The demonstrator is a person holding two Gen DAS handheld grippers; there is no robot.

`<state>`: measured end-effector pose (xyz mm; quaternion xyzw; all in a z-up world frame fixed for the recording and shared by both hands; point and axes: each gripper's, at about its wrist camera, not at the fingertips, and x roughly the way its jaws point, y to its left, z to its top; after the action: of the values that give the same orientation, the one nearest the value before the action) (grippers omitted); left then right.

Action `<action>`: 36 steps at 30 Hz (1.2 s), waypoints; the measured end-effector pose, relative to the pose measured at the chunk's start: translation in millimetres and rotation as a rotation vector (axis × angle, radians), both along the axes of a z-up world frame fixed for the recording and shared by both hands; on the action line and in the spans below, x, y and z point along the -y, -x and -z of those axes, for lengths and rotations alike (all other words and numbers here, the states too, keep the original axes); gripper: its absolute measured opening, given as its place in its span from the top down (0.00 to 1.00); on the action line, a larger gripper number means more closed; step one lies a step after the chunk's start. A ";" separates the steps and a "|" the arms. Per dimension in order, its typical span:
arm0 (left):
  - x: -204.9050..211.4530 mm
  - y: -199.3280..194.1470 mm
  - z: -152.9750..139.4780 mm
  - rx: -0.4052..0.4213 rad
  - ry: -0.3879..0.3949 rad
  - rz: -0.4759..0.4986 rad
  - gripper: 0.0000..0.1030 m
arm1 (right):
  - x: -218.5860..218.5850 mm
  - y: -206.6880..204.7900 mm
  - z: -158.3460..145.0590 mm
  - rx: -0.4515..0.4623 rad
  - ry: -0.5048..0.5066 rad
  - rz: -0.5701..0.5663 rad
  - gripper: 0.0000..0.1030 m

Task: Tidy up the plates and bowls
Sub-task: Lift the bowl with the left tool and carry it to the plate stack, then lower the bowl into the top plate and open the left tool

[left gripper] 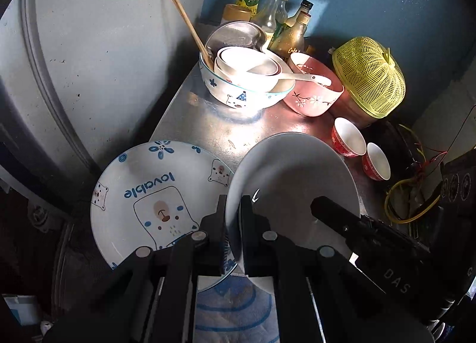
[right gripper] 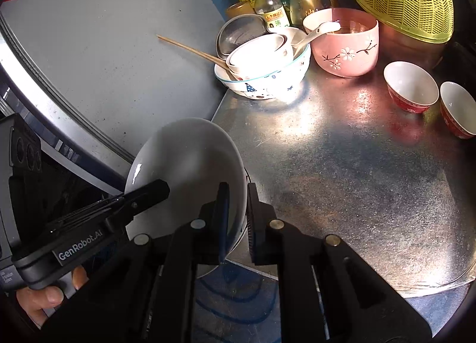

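A plain white plate (left gripper: 294, 182) is held tilted above the metal table (left gripper: 208, 122). My left gripper (left gripper: 233, 212) is shut on its left rim, and my right gripper (right gripper: 238, 203) is shut on its right rim (right gripper: 190, 164). The right gripper's finger also shows in the left wrist view (left gripper: 336, 212), the left one's in the right wrist view (right gripper: 148, 194). A bear-print "lovable" plate (left gripper: 148, 194) lies at the table's near left, under the white plate's edge. Stacked white bowls (left gripper: 247, 75) with a spoon and chopsticks stand at the back, beside a pink flowered bowl (left gripper: 315, 90).
Two small red cups (left gripper: 348, 137) stand at the right. A yellow mesh food cover (left gripper: 369, 75) sits at the back right, with several bottles (left gripper: 279, 15) and a steel dish in the back corner. A grey wall runs along the left. Cables lie at the right edge.
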<state>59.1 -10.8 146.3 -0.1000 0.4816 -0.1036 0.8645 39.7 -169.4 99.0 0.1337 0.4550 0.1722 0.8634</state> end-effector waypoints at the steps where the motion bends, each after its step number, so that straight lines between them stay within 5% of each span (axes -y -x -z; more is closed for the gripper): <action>1: -3.9 0.8 0.2 0.000 -0.001 -0.009 0.95 | -4.1 -0.7 0.4 -0.001 0.000 -0.009 0.89; 36: -69.2 -3.7 73.9 -0.172 -0.005 -0.191 0.94 | -75.2 -34.2 74.1 -0.177 0.059 -0.202 0.89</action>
<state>62.8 58.4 72.3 -0.1519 0.5423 -0.0104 0.8263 73.9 -94.2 24.9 0.0763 0.5453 0.2323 0.8018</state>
